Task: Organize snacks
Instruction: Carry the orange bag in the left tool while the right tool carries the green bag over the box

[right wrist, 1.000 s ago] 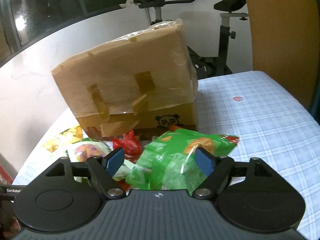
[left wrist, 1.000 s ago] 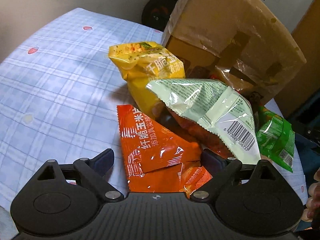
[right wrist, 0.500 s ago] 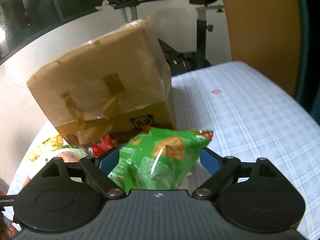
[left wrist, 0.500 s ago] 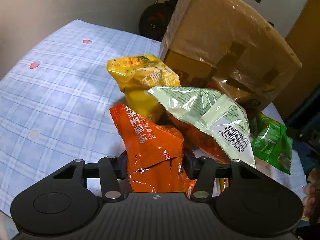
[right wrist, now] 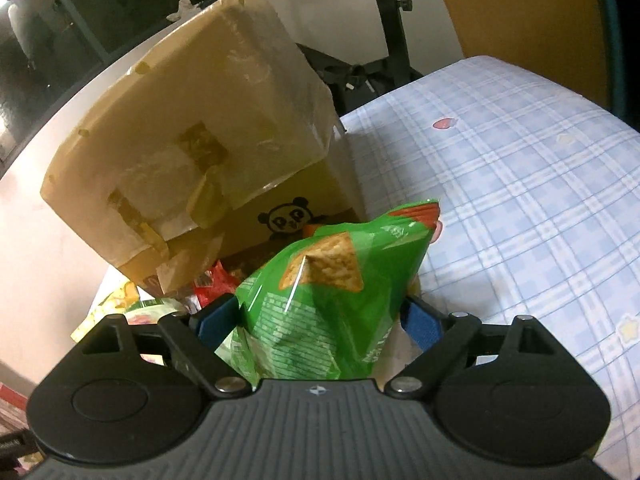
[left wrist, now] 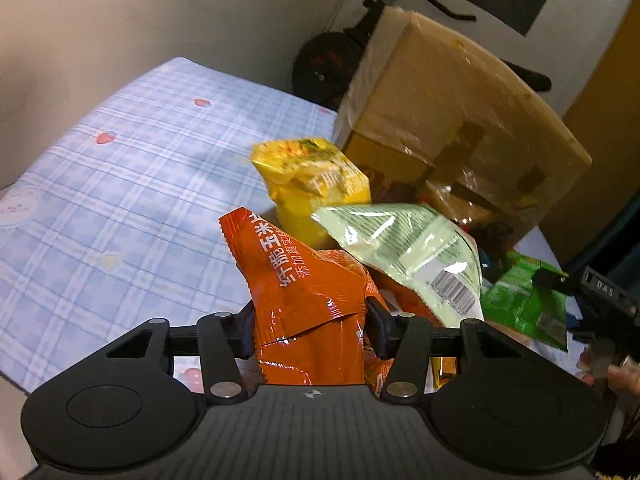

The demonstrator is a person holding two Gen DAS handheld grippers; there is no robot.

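Note:
My left gripper (left wrist: 310,316) is shut on an orange snack bag (left wrist: 304,280), which is creased where the pads pinch it. Behind it lie a yellow bag (left wrist: 312,176) and a pale green bag with a barcode (left wrist: 408,248). A bright green chip bag (right wrist: 328,288) stands between the fingers of my right gripper (right wrist: 320,312). Those jaws stand wide. The left blue pad (right wrist: 216,320) is at the bag's edge, and a slim gap shows at the right pad. The same green bag (left wrist: 520,300) appears at the right of the left wrist view.
A taped cardboard box (right wrist: 192,120) with a panda print stands tilted just behind the pile, also seen as the box (left wrist: 460,112). A red packet (right wrist: 212,284) lies at its foot. The blue checked tablecloth (left wrist: 120,200) spreads left. An exercise bike (right wrist: 384,40) stands beyond the table.
The left jaws closed on the orange bag and raised it slightly. The right gripper dropped and rolled, its jaws widened, and the green bag now sits between them.

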